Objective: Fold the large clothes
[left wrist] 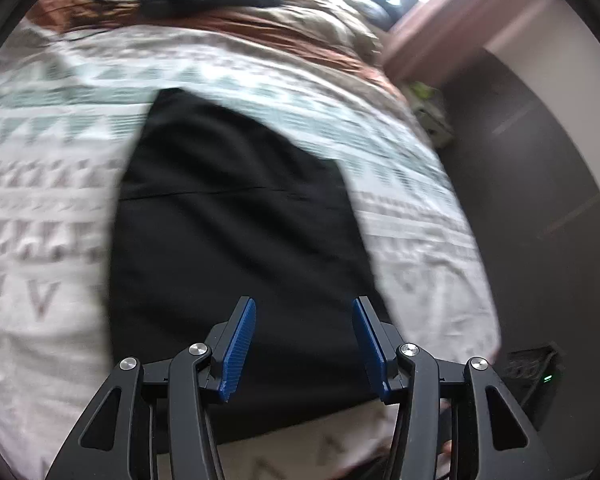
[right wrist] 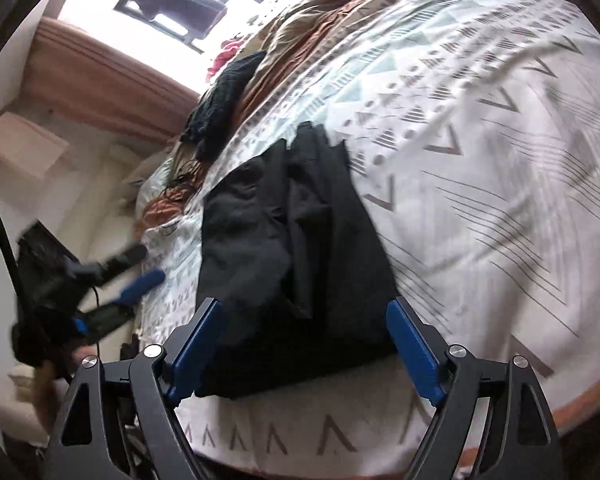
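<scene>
Patterned bedspread [right wrist: 480, 128] carries my folded black garment [left wrist: 236, 216]. Soft, limp cloth, so I'd pinch its near corners. Left gripper [left wrist: 304, 344] and right gripper [right wrist: 306, 348] both gape, empty.

A bedroom in a home. Shown by a bed [right wrist: 480, 128] under a white bedspread printed with grey and pale green triangles and chevrons, a rumpled tan and rust blanket [right wrist: 300, 36] heaped at the far end, loose dark clothes [right wrist: 224, 96] lying on it, a window [right wrist: 188, 4] letting in bright daylight, and a wooden sill [right wrist: 100, 76] beneath.
</scene>
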Demonstrator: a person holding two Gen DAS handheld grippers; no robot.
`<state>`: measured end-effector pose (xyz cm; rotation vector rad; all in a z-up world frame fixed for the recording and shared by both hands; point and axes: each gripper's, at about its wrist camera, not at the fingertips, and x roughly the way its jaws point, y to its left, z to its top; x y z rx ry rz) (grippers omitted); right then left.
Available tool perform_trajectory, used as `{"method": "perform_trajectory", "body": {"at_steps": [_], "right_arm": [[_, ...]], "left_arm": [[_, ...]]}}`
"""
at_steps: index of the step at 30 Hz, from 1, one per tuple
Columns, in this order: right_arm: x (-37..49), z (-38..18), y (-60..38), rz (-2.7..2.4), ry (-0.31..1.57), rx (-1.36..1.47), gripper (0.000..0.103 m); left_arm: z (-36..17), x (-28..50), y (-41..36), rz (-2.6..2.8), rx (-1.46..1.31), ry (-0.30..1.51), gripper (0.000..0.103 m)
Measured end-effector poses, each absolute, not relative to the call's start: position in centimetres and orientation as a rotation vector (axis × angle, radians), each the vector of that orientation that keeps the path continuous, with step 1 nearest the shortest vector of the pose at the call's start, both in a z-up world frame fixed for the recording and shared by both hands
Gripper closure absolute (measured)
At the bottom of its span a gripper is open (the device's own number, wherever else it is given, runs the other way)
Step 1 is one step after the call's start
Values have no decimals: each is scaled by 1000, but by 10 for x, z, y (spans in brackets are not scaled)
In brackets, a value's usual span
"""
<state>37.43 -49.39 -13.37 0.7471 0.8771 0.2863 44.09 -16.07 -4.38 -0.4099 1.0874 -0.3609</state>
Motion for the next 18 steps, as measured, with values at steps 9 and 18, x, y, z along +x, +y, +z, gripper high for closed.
{"method": "perform_trajectory", "body": {"at_steps": [9,18], "right_arm": [[393,-154,-471,311,947,710,92],[385,-136,-485,302,848,684,96]], "left_arm": [[-99,428,-105,-128,-394,1179,51],[-119,420,-117,-165,-417,1205,51]]}}
